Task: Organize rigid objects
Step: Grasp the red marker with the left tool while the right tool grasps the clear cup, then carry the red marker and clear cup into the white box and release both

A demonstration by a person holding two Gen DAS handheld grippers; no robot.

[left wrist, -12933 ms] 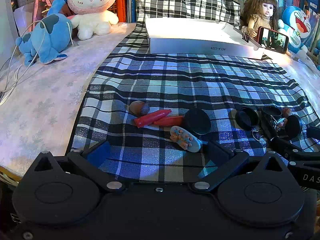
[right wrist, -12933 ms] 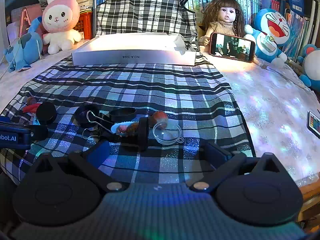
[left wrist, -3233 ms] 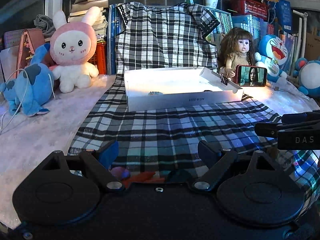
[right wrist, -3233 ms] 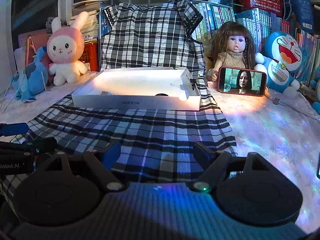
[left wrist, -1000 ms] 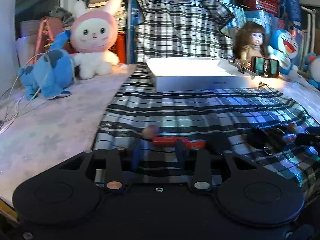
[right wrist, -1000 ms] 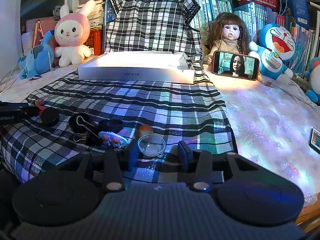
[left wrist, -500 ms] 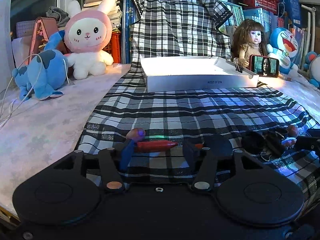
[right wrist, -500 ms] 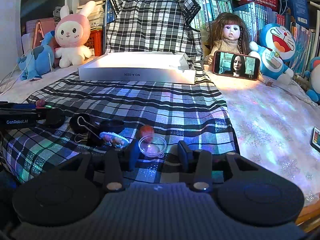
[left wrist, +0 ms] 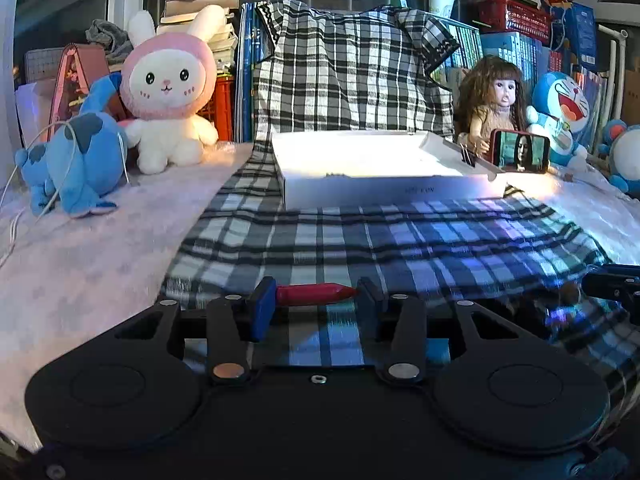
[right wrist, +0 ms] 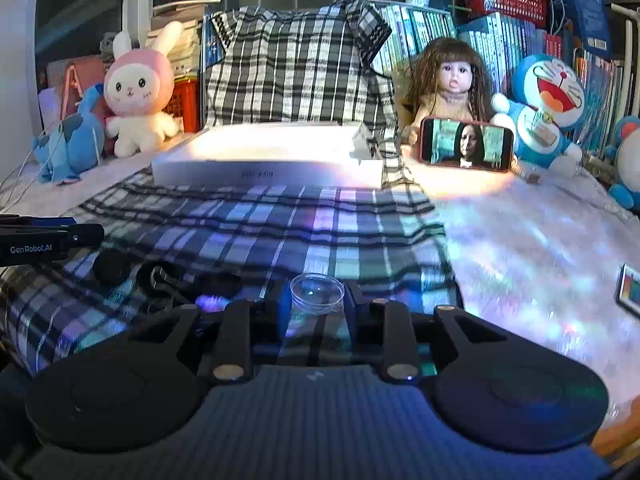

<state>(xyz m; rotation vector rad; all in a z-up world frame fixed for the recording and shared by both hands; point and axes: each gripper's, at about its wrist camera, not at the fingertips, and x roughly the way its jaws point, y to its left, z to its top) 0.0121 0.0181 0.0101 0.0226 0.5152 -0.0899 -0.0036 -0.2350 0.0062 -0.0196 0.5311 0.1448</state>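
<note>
Both lifted since earlier: L fingers [left wrist: 316, 306] closing on tapered red crayon [left wrist: 316, 294], R fingers [right wrist: 314, 312] closing on clear round cup [right wrist: 317, 294].

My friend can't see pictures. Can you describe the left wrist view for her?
The left tool is closing, with a red pointed crayon-like stick crosswise between its fingers, above a black-and-white checked cloth. A shallow white cardboard box sits beyond.

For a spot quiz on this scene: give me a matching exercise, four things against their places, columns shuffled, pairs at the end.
Things:
1. red crayon
2. clear cup
3. phone
4. white box

Places:
A. propped in front of the doll
B. between the closing left tongs
C. far end of the plaid cloth
D. between the closing right tongs

Pairs: 1-B, 2-D, 3-A, 4-C
</note>
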